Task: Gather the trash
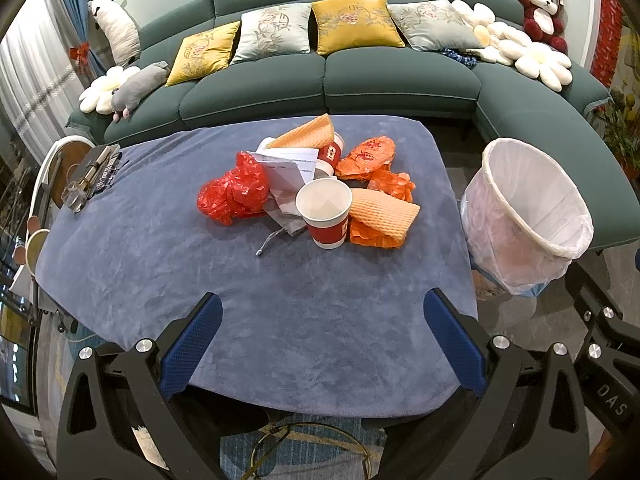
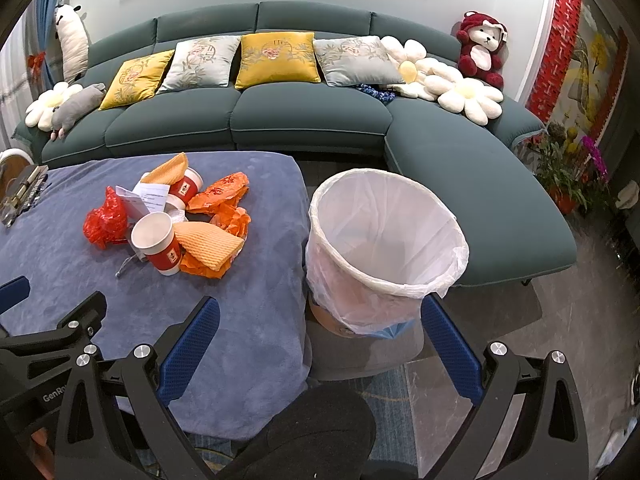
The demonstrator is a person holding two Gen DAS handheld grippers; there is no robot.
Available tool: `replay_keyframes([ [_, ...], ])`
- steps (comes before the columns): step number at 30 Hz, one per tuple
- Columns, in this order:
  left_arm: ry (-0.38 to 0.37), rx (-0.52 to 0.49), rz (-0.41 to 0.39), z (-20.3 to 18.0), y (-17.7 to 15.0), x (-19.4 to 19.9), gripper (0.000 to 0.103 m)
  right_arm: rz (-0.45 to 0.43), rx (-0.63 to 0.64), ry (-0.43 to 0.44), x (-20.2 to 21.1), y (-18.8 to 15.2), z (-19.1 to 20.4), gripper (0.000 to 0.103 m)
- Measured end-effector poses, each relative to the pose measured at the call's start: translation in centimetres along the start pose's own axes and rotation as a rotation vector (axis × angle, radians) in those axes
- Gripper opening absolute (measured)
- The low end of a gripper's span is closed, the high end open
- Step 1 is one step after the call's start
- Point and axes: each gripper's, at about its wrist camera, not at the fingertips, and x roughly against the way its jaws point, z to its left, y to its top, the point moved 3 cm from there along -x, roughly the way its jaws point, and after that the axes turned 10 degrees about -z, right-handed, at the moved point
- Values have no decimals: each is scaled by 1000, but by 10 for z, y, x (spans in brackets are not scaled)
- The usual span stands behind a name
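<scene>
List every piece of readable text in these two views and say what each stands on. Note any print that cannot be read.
"GenRo", cut off: on the left gripper frame, seen in the right wrist view.
"DAS": on the right gripper frame, seen at the left wrist view's right edge.
Printed paper slip in the trash pile: too small to read.
Red paper cup label: blurred.
Orange bag red print: unreadable.

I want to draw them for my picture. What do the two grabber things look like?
Both look alike. The left gripper and right gripper have black frames shaped like open triangles, with shiny silver round bolts. Each finger wears a bumpy blue pad. White letters are printed on the black parts. No cables or sleeves show.
</scene>
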Motion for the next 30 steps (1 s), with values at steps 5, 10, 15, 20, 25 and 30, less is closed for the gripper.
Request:
replay_keyframes([
  [5,0,0,1,0,0,0,96,0,0,2,0,0,0,96],
  [10,1,-1,0,1,1,0,96,1,-2,2,0,0,-1,96],
  [15,0,1,1,1,1,0,96,-1,1,1,0,0,0,96],
  [20,-3,0,-2,2,2,0,96,-1,-2,-2,-1,0,-2,96],
  [25,-17,14,-12,4,4,-1,96,-4,-3,-12,-2,1,-3,96],
  [30,-32,29,-5,9,2,-6,96,0,-14,-21,-6,1,-2,96],
])
